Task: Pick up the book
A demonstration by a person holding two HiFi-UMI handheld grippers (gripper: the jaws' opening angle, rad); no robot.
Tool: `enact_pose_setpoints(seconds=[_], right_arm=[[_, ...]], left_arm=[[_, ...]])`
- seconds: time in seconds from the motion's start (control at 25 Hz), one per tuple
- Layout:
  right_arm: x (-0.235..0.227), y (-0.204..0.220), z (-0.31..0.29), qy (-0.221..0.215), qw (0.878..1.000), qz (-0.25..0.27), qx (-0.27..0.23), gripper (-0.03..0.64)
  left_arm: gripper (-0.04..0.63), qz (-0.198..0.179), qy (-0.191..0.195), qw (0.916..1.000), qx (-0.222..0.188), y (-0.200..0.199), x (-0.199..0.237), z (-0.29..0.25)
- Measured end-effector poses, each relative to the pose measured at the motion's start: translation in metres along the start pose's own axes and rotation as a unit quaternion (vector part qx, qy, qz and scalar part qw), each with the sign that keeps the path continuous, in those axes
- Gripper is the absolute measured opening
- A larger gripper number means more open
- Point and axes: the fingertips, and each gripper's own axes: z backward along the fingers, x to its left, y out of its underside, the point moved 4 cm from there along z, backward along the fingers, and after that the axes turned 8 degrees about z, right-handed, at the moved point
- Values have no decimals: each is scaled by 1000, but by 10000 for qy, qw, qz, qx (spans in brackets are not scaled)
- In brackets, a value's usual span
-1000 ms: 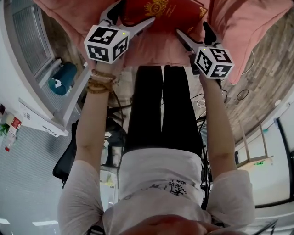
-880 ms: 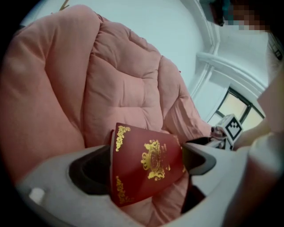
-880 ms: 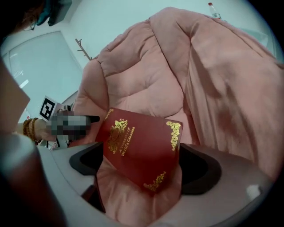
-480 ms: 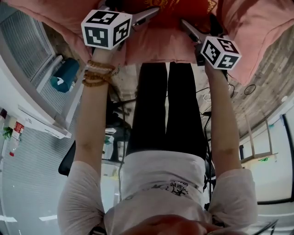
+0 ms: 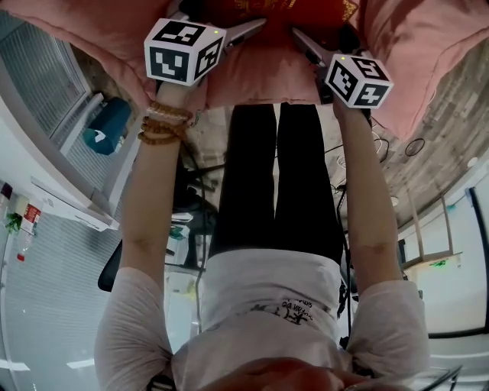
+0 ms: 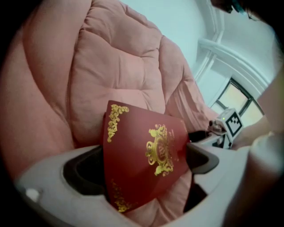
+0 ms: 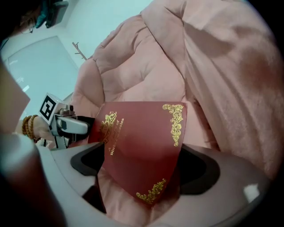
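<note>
In the head view I see the left gripper (image 5: 233, 30) and the right gripper (image 5: 306, 44) at the red book (image 5: 284, 6), which lies on the pink quilt (image 5: 252, 80). In the left gripper view the jaws have just been opening and stand wide around one corner of the book. In the right gripper view the jaws have just closed slightly but are also open around the book.

This looks like a bedroom: a thick pink quilted comforter (image 5: 428, 46) lies heaped in soft folds. Wood-look plank flooring (image 5: 458, 99) carries loose cables (image 5: 403, 156). White walls (image 7: 49, 57) meet a dark-framed window (image 6: 237, 99).
</note>
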Motion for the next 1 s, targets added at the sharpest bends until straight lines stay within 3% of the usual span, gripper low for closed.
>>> enact_pose_setpoints(seconds=[0.44,1.0], right_arm=[[35,-67,72,106,9983,476,-335,526],[123,-224,214,173,9851,1314,-1096,529]], left_arm=[[560,131,-55,9988,-476,-39,-45,57],[560,-208,-159,9863,-1631,-159,-143,211]])
